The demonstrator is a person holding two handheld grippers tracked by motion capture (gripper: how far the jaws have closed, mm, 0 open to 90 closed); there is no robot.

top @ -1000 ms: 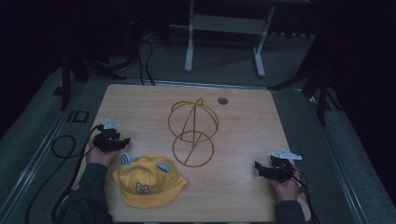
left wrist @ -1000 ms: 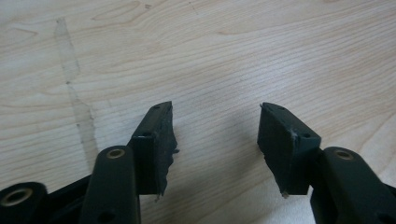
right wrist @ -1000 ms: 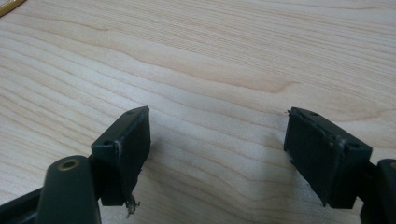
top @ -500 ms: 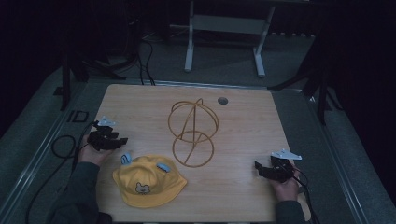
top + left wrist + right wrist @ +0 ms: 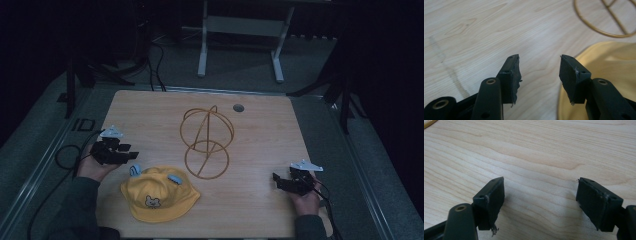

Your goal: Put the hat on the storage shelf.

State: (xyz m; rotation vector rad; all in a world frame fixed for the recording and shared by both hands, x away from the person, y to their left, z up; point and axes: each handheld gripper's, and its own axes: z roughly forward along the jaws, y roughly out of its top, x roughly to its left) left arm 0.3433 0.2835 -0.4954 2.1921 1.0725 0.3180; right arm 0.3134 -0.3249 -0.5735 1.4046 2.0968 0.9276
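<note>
A yellow bucket hat point(image 5: 159, 194) with a bear patch and two small blue ears lies near the table's front edge, left of centre. A gold wire stand point(image 5: 206, 139), a sphere frame on a ring base, rises in the middle of the table. My left gripper point(image 5: 131, 153) is open just left of the hat; in the left gripper view its jaws stand apart over bare wood with the hat brim point(image 5: 604, 65) at the right and the stand's ring point(image 5: 599, 30) beyond. My right gripper point(image 5: 276, 180) rests open at the front right, jaws spread wide point(image 5: 541, 187) above wood.
The wooden table point(image 5: 150, 115) has a small round grommet point(image 5: 238, 107) at the back centre. Cables trail off the left side onto the grey floor. A white frame stands behind the table in the dark.
My left gripper has shifted outward to the left and then a little back toward the hat. The right gripper has stayed put.
</note>
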